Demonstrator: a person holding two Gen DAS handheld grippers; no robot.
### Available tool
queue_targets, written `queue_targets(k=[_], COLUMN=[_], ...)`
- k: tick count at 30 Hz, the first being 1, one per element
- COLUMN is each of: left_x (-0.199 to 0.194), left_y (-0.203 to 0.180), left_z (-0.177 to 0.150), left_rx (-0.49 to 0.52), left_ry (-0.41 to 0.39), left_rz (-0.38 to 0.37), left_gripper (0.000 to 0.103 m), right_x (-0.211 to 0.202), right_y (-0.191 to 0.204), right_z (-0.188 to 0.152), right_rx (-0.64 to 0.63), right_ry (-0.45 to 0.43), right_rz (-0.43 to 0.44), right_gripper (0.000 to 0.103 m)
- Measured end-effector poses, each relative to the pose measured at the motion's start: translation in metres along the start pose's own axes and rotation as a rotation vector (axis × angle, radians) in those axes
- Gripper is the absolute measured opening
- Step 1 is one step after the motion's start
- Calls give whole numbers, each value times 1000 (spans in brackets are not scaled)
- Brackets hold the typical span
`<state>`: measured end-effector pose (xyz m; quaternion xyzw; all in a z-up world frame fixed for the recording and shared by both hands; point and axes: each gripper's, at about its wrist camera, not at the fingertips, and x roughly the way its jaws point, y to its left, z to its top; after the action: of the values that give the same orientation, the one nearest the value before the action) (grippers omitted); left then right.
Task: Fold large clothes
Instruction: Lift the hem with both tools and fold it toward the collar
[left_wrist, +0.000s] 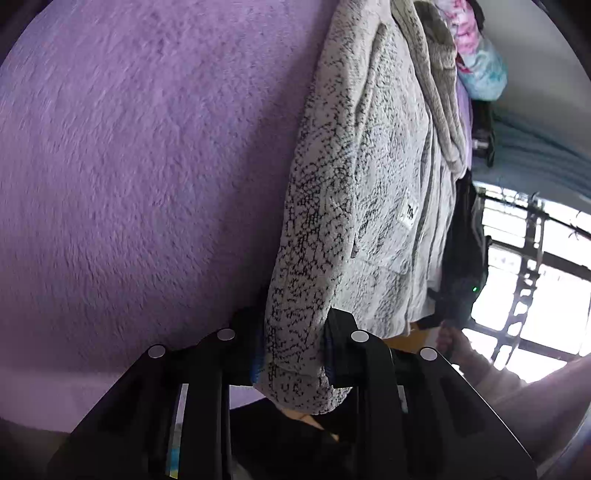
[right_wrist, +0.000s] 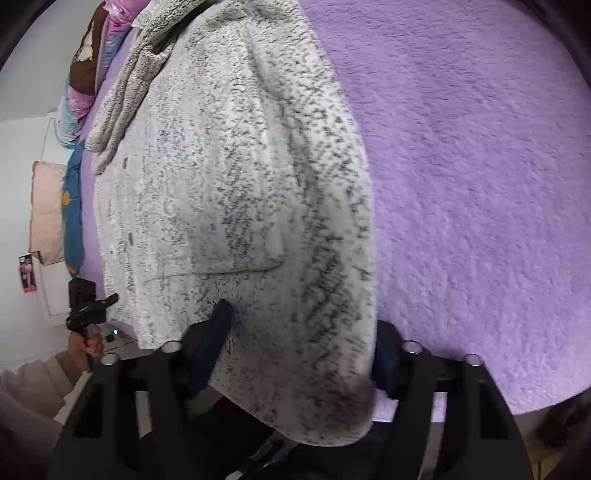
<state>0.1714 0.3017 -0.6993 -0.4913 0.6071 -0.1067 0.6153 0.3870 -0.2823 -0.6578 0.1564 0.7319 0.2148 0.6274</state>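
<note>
Fleece jacket (left_wrist: 354, 192) hem pinched by left tool (left_wrist: 295, 343) and right tool (right_wrist: 301, 354); purple blanket (right_wrist: 480, 184) open alongside.

The left gripper (left_wrist: 295, 354) was clamped on a cuff of the grey fleece jacket (left_wrist: 369, 184), fingers either side. The right gripper (right_wrist: 299, 354) gripped the jacket's other edge likewise. Each wrist view showed the opposite hand (right_wrist: 90, 341) grasping its handle beside the jacket.
</note>
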Motion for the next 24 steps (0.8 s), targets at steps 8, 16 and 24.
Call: queue_targets(k=[8,16,24], left_x=[-4,-21,-35], left_y=[-13,-36,-53], left_z=[-2,-6,-4], left_rx=[6,25,-90], left_ry=[-7,-27,-60], left_rz=[-11,-37,-66], left_gripper=[20,20,19], right_x=[-17,-47,-87], right_y=[-4,10,49], right_z=[-1,-3,4], right_rx=[-17,-35,-167], right_ry=[-9,-30,-22], right_rz=[54,112,155], right_gripper=[20,16,15])
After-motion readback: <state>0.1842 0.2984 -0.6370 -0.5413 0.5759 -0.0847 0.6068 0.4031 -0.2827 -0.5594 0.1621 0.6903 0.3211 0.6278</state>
